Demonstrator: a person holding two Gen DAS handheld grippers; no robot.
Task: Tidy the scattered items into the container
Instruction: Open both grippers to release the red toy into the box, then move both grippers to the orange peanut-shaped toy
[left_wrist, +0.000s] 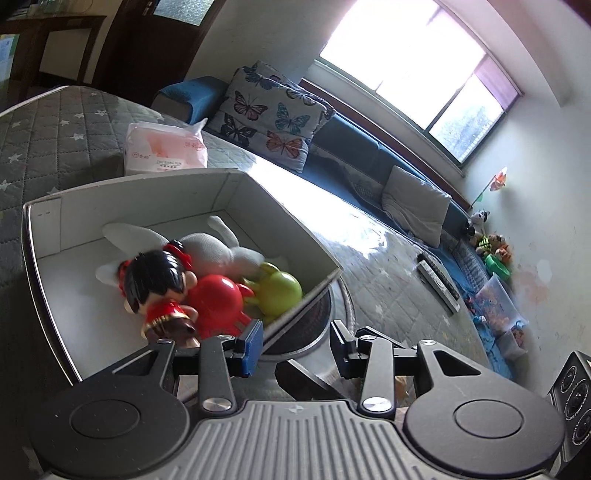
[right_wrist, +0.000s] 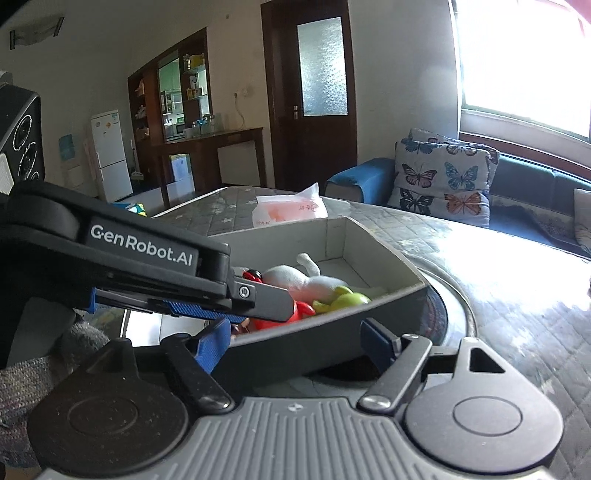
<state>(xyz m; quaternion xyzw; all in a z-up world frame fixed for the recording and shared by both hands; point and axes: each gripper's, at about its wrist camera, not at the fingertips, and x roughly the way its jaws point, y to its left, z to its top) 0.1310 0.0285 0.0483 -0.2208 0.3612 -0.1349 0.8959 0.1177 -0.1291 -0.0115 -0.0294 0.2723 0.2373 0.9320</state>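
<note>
on the left tool (right_wrist: 236, 310) we read "GenRobot.AI"; both tools tilt down, spread and empty, right tool (right_wrist: 295, 345) by the box (right_wrist: 332, 325).

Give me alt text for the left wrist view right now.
An open grey box on a quilted table holds a black-haired doll, a red toy, a green toy and a white plush. The left gripper hangs open and empty at its near corner.
</note>
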